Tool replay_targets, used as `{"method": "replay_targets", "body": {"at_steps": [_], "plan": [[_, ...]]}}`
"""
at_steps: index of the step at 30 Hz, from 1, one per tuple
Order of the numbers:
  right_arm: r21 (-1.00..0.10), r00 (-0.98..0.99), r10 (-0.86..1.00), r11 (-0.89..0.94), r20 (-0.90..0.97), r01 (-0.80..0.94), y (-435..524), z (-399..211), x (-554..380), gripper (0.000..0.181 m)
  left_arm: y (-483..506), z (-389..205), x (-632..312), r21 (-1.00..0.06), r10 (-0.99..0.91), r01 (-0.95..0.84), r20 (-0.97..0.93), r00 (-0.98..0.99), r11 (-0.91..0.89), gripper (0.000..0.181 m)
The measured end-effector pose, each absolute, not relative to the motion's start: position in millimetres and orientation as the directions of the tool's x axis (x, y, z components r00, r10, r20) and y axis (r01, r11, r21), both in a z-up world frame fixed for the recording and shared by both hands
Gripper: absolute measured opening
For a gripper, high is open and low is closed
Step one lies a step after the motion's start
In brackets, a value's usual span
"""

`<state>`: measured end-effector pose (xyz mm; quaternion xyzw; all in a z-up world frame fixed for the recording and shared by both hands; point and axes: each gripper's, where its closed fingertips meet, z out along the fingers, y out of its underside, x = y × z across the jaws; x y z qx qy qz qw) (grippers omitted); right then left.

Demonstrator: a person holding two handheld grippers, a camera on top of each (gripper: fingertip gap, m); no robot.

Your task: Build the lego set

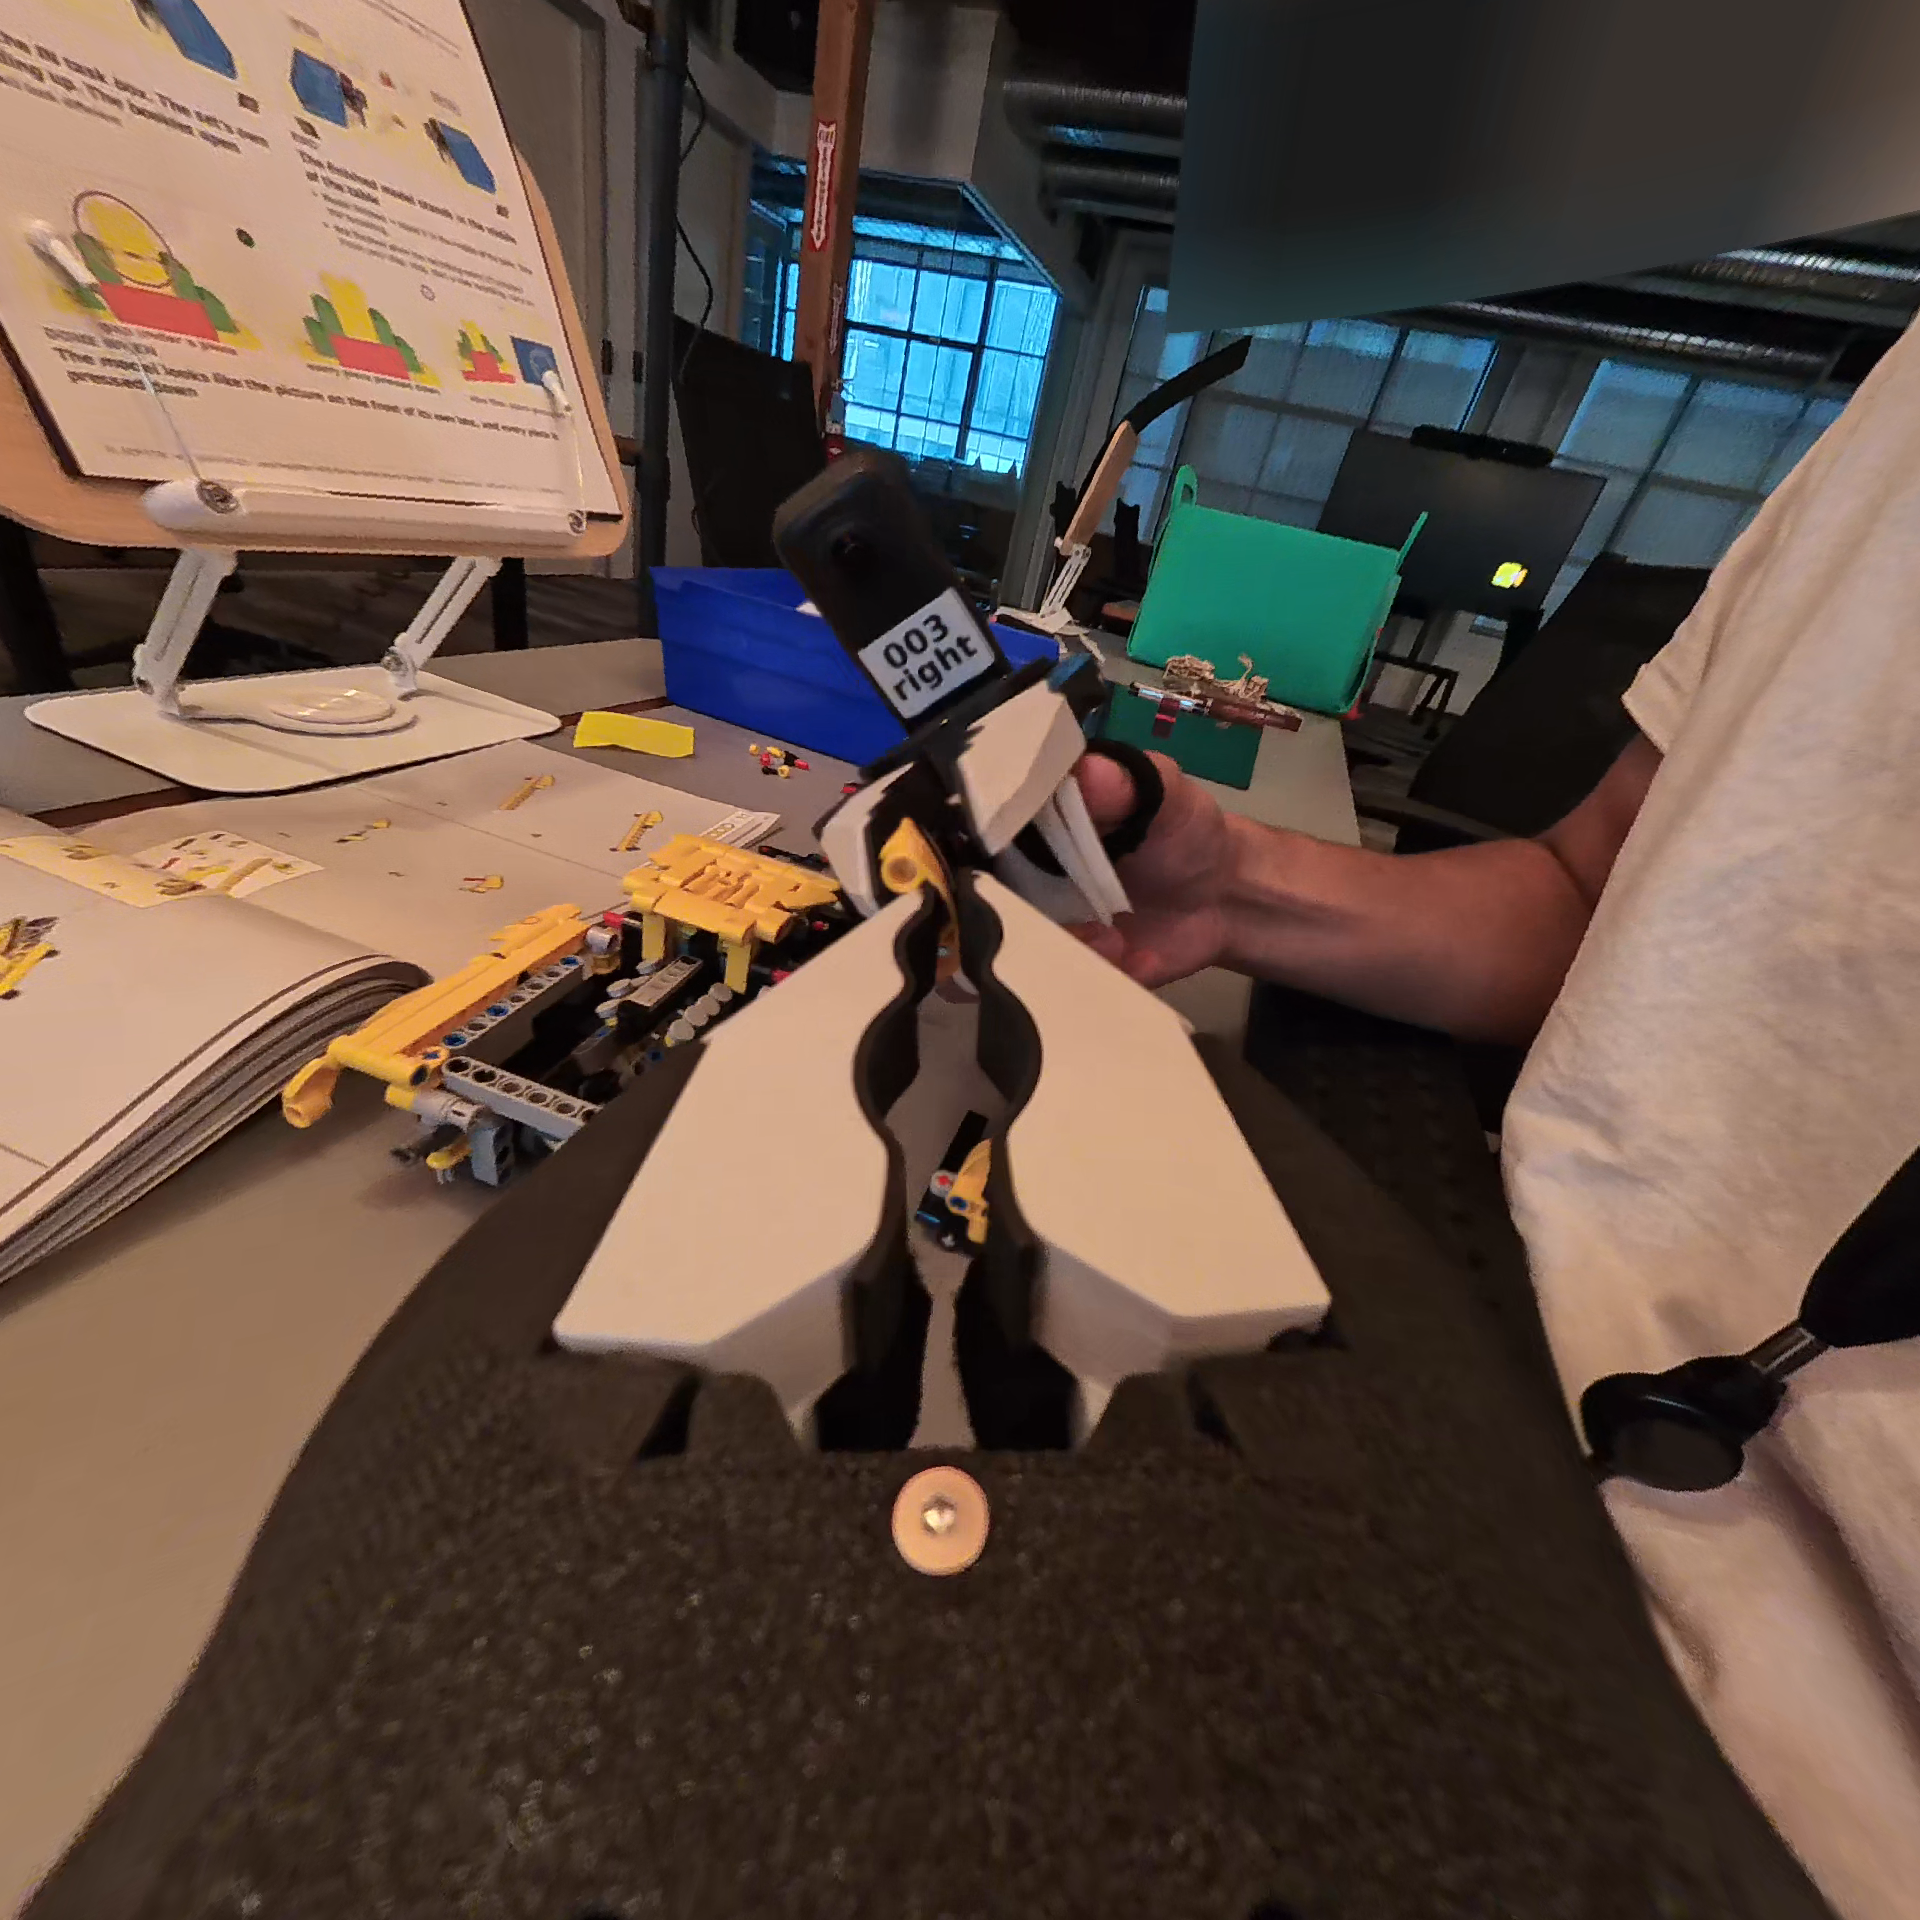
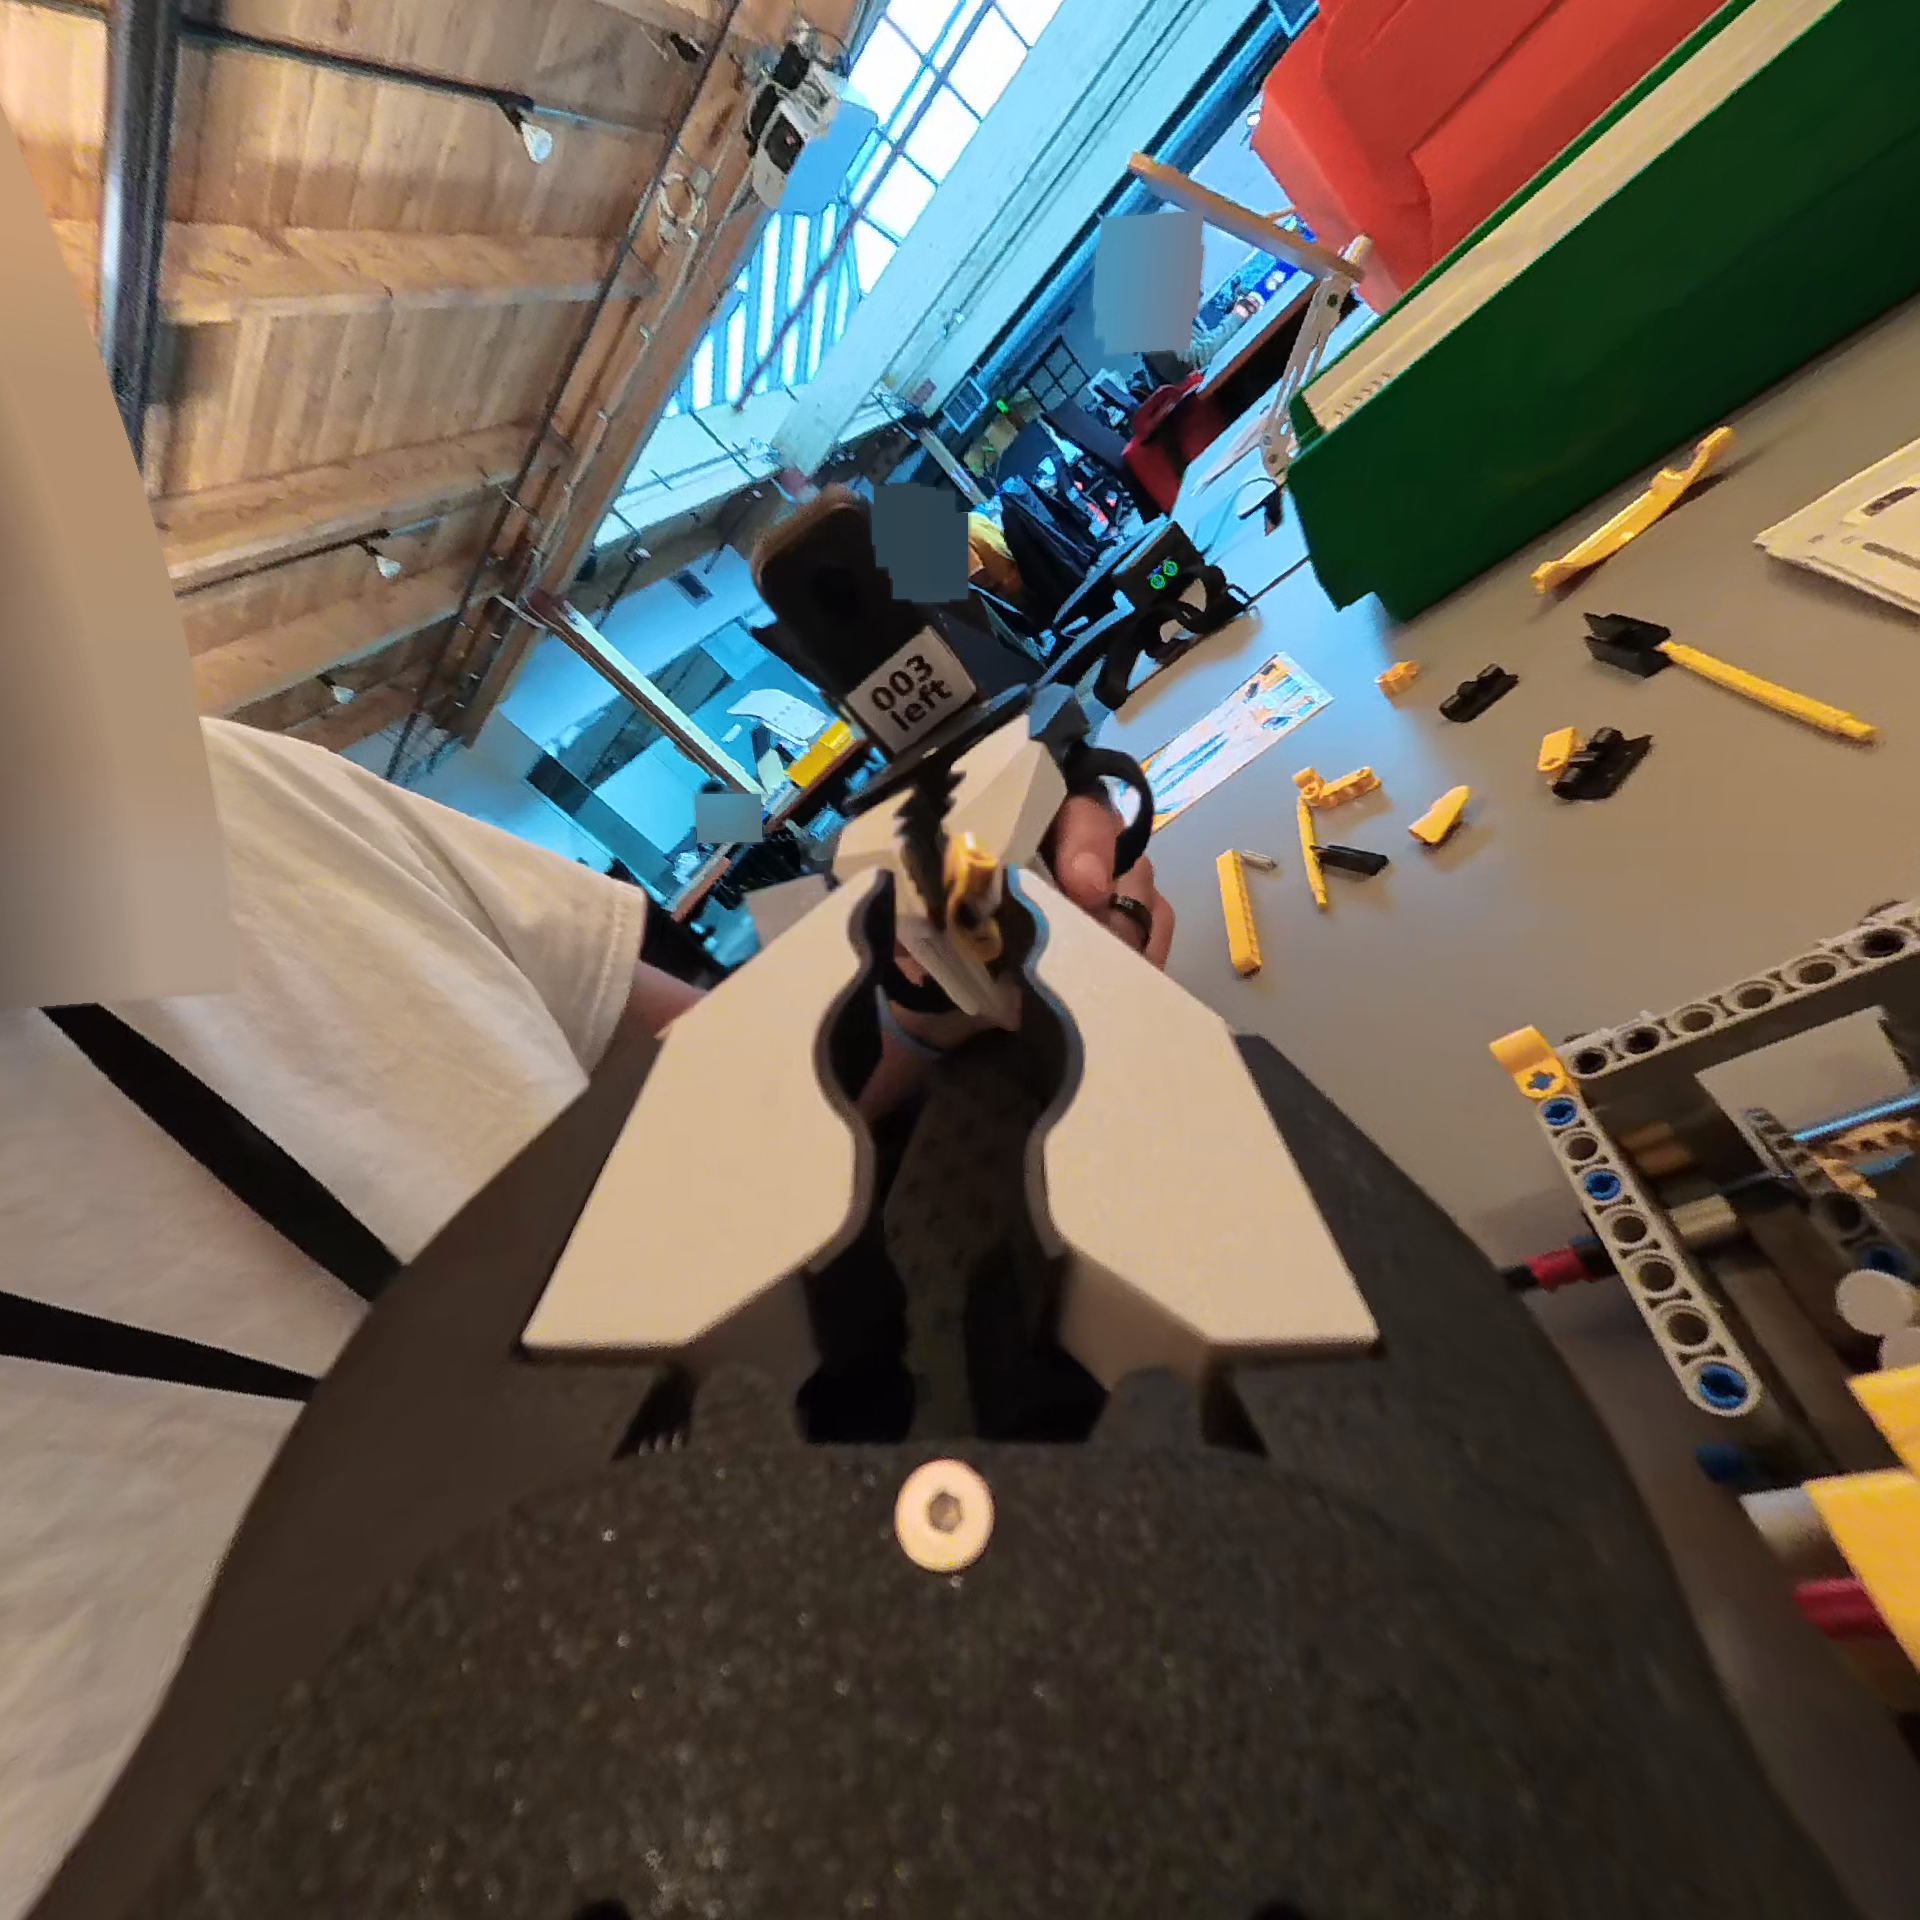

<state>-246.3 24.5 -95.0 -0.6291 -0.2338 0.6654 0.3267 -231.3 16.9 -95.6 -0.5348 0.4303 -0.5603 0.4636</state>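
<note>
My left gripper [image 1: 943, 914] and my right gripper [image 2: 954, 902] meet tip to tip above the table. Both are closed on one small yellow Lego piece [image 1: 906, 862], which also shows in the right wrist view [image 2: 971, 881]. The right gripper also shows in the left wrist view [image 1: 935, 831], and the left gripper shows in the right wrist view [image 2: 940, 831]. A hand holds each. The partly built yellow, black and grey model [image 1: 582, 1018] lies on the table below and to the left. Its grey beam frame shows in the right wrist view [image 2: 1714, 1143].
An open instruction booklet [image 1: 156, 987] lies left of the model, with a picture sheet on a stand [image 1: 291, 260] behind. A blue bin [image 1: 748, 655] and a green bin [image 1: 1247, 613] stand at the back. Loose yellow and black pieces [image 2: 1351, 821] lie near a green box [image 2: 1610, 364]. A person's white shirt [image 1: 1714, 935] is close.
</note>
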Motion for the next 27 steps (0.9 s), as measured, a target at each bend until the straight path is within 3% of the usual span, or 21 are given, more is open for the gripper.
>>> {"method": "replay_targets", "body": {"at_steps": [19, 22, 25, 27], "plan": [[-0.729, 0.043, 0.731, -0.671, -0.681, -0.134, 25.8, -100.7, -249.5, 0.008, 13.2, -101.4, -226.7, -0.991, -0.991, 0.020, 0.135, 0.021, -0.134, 0.002], [-0.731, 0.028, 0.736, -0.666, -0.676, -0.149, 24.2, -96.0, -250.8, 0.008, 11.6, -96.9, -228.3, -0.988, -0.989, 0.044, 0.149, -0.001, -0.149, 0.002], [-0.711, -0.040, 0.723, -0.687, -0.690, -0.151, 20.2, -89.7, -248.1, 0.024, 13.1, -93.1, -231.4, -0.985, -0.988, 0.067, 0.157, 0.000, -0.157, 0.002], [-0.729, -0.003, 0.737, -0.669, -0.675, -0.146, 23.2, -92.7, -245.2, 0.020, 13.7, -90.1, -233.2, -0.982, -0.986, 0.084, 0.169, -0.006, -0.169, 0.002]]}}
